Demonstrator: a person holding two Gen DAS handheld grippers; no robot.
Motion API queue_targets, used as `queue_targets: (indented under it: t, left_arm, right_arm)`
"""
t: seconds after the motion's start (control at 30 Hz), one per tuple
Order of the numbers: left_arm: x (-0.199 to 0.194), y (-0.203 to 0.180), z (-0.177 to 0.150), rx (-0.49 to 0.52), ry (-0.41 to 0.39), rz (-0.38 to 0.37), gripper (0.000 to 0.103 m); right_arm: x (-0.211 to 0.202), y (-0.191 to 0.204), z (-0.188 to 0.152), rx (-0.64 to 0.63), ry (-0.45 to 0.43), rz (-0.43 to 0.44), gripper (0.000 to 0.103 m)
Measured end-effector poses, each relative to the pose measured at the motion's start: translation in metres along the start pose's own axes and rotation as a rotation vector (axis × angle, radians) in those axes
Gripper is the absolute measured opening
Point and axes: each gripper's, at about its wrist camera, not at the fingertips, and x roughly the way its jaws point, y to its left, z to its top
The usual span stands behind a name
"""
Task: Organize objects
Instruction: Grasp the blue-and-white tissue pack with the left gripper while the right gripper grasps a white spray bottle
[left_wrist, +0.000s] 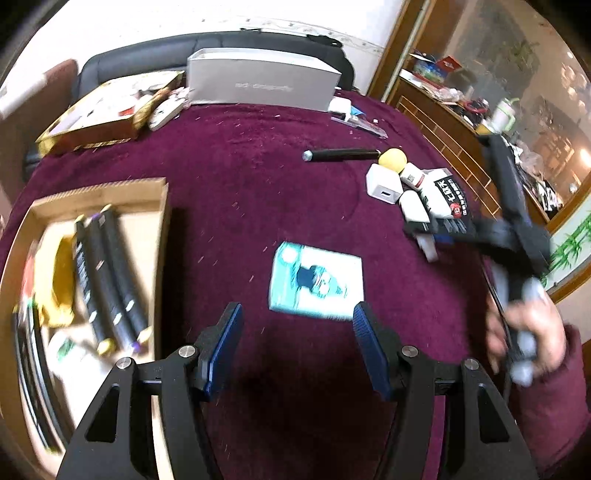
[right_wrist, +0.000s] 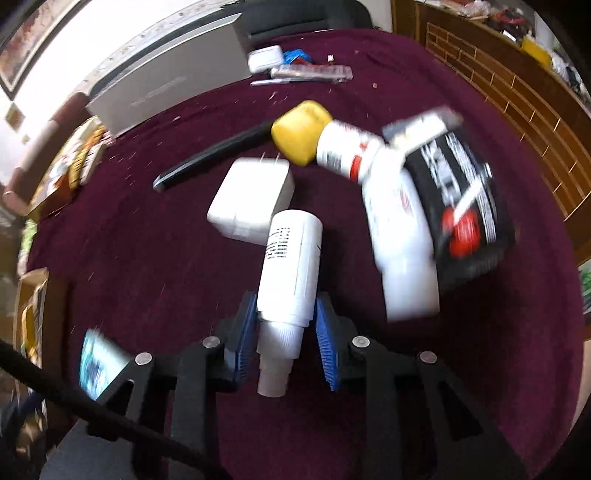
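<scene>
wooden tray (left_wrist: 155, 206) holds dark tubes (left_wrist: 107, 273); right claw (right_wrist: 286, 325) grasps white bottle (right_wrist: 291, 266) (left claw (left_wrist: 297, 325) released).

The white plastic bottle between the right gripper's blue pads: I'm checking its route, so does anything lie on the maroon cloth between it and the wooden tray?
One thing: the teal-and-white card packet lies flat mid-cloth, between the white plastic bottle in the right gripper and the wooden tray. The open left gripper hovers there too.
</scene>
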Motion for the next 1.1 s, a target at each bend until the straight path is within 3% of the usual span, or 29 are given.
queue_targets:
  t: [0.13, 0.33, 0.47, 0.63, 0.77, 0.83, 0.87, 0.9, 1.0, 1.1]
  left_arm:
    - [0.031, 0.002, 0.027, -0.056, 0.043, -0.031, 0.055]
    - [0.068, 0.003, 0.050, -0.088, 0.031, 0.114, 0.055]
    - [0.084, -0.004, 0.042, -0.029, 0.070, 0.124, 0.057]
    - [0.078, -0.027, 0.014, 0.090, 0.172, -0.033, 0.059]
    - [0.067, -0.029, -0.003, 0.150, 0.182, -0.046, 0.059]
    - [0.059, -0.016, -0.007, 0.093, 0.167, 0.032, 0.059]
    - [0.054, -0.009, -0.009, 0.039, 0.154, 0.044, 0.059]
    - [0.048, 0.000, -0.014, -0.034, 0.132, 0.043, 0.059]
    - [0.041, 0.011, -0.030, -0.133, 0.104, 0.052, 0.059]
    - [0.042, 0.008, -0.043, -0.218, 0.106, 0.007, 0.059]
  right_arm:
    - [-0.012, -0.005, -0.028, -0.006, -0.008, 0.068, 0.028]
    - [-0.018, -0.010, -0.038, -0.004, -0.034, 0.109, 0.028]
    - [-0.017, -0.012, -0.036, 0.003, -0.030, 0.127, 0.028]
    - [-0.017, -0.019, -0.036, 0.018, -0.032, 0.176, 0.028]
    - [-0.017, -0.021, -0.035, 0.036, -0.033, 0.197, 0.029]
    - [-0.017, -0.019, -0.036, 0.029, -0.037, 0.199, 0.039]
    - [-0.017, -0.016, -0.036, 0.018, -0.036, 0.210, 0.044]
    - [-0.016, -0.014, -0.036, 0.008, -0.036, 0.224, 0.057]
    - [-0.015, -0.001, -0.036, -0.035, -0.039, 0.229, 0.079]
    - [-0.012, 0.015, -0.038, -0.077, -0.041, 0.153, 0.083]
